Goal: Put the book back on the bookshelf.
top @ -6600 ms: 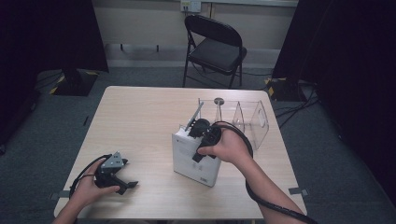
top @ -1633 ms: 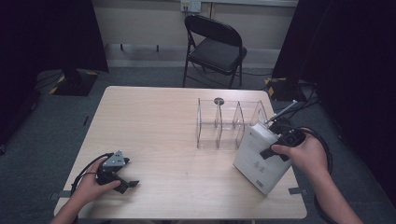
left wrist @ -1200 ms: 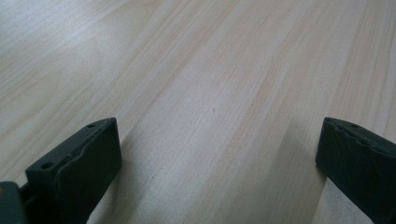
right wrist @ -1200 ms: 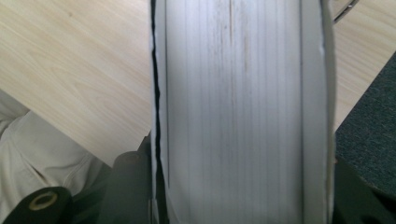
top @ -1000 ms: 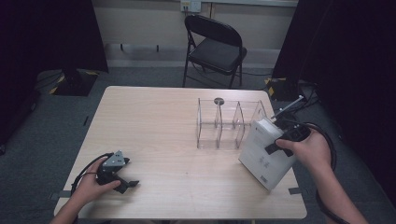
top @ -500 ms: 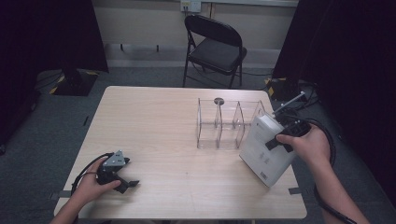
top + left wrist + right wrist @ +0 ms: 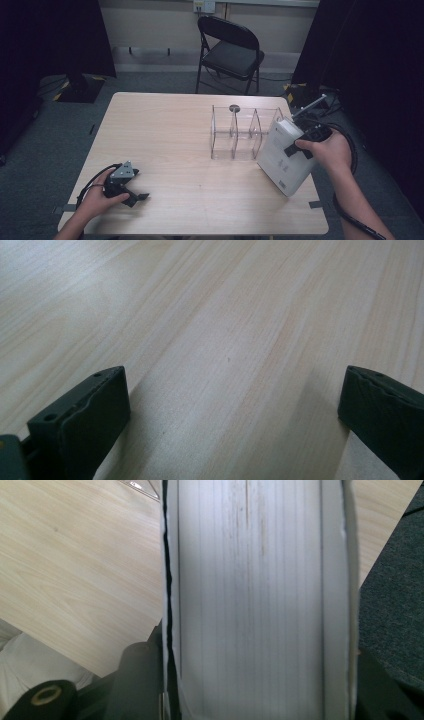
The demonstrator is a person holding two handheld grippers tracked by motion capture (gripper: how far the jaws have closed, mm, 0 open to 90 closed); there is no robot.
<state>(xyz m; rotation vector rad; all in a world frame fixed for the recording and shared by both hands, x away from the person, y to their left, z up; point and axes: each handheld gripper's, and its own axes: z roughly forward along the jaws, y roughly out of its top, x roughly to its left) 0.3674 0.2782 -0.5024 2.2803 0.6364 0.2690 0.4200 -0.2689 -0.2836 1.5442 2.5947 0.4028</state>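
White book (image 7: 284, 156) clamped between right tongs (image 7: 306, 142), tilted beside clear rack (image 7: 240, 131); left tongs (image 7: 131, 192) spread open.

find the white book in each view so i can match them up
High view: the white book is at the table's right edge, tilted, held in the right gripper, just right of the clear divider rack.
Right gripper view: its page edge runs up the middle between the jaws.
Left gripper view: no book here, just bare tabletop.
Shared landmark: the light wood tabletop.
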